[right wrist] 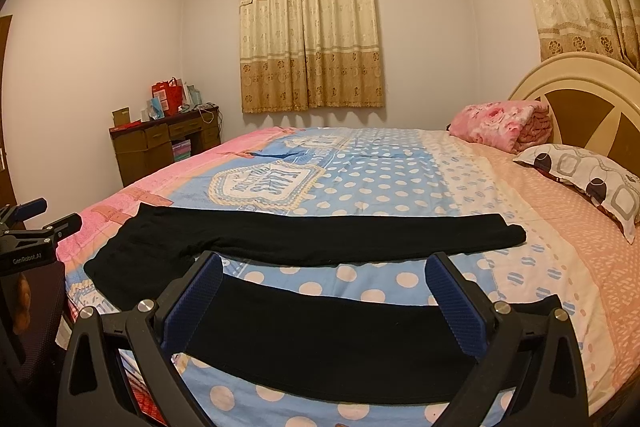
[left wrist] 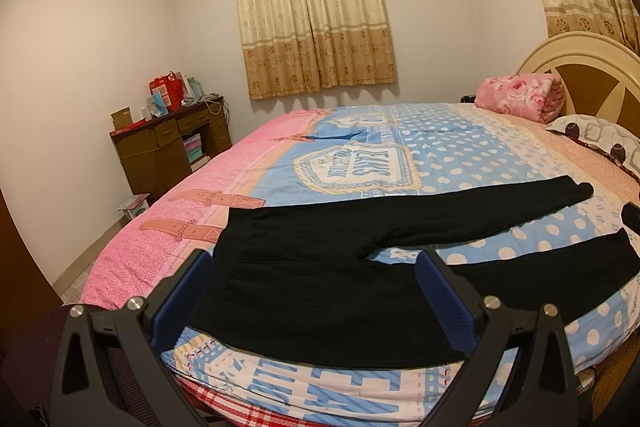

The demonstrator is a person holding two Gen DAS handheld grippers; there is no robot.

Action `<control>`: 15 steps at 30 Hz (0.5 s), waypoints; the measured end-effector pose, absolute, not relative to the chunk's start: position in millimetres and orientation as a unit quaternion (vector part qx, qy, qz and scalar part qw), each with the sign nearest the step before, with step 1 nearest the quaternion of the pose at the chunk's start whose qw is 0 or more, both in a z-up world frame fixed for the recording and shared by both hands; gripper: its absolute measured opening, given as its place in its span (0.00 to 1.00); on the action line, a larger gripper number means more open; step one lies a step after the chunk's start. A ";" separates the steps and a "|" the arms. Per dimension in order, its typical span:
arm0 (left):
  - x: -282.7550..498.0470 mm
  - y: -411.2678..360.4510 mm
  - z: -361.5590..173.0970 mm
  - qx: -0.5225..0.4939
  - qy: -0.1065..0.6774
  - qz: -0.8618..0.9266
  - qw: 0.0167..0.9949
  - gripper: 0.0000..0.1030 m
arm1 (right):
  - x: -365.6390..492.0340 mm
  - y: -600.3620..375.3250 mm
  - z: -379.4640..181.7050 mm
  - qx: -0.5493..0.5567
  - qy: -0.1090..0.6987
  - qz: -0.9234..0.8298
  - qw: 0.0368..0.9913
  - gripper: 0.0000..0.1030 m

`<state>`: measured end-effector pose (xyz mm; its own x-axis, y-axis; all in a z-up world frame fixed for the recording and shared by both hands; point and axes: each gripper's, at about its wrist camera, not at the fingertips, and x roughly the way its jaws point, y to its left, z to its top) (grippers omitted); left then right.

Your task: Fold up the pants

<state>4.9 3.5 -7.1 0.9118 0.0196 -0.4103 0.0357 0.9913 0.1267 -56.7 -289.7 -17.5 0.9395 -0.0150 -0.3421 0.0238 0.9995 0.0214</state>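
Blue-padded fingers [left wrist: 434, 287] of our left gripper [left wrist: 316, 285] frame the near view, spread wide with nothing between them; they hover above the waist end of the black pants [left wrist: 320, 279]. We see the pants lying flat on the bed [left wrist: 460, 155], the waist toward the pink side of the cover and the 2 legs running apart toward the headboard [left wrist: 580, 67]. Our right gripper [right wrist: 324, 287] is likewise wide open and holds nothing, poised over the nearer leg, which lies across the polka-dot part of the cover close to the bed's near edge. We see the farther leg stretched straight beyond it, blue dotted cover showing between the 2. At the head of the bed a rolled pink blanket [right wrist: 500, 123] sits just beside a patterned pillow [right wrist: 584, 175]. In the right wrist view we also see our left gripper at the far left edge, beside the pants' waist.
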 end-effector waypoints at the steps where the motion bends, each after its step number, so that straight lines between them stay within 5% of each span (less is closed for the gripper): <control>1: 4.9 3.4 -7.0 0.066 0.210 -0.003 0.975 1.00 | -56.7 -289.5 -17.6 0.013 0.174 -0.010 0.985 0.99; 15: 5.2 5.9 -8.0 0.067 0.210 -0.003 0.975 1.00 | -53.9 -286.0 -22.6 0.013 0.177 -0.008 0.984 0.99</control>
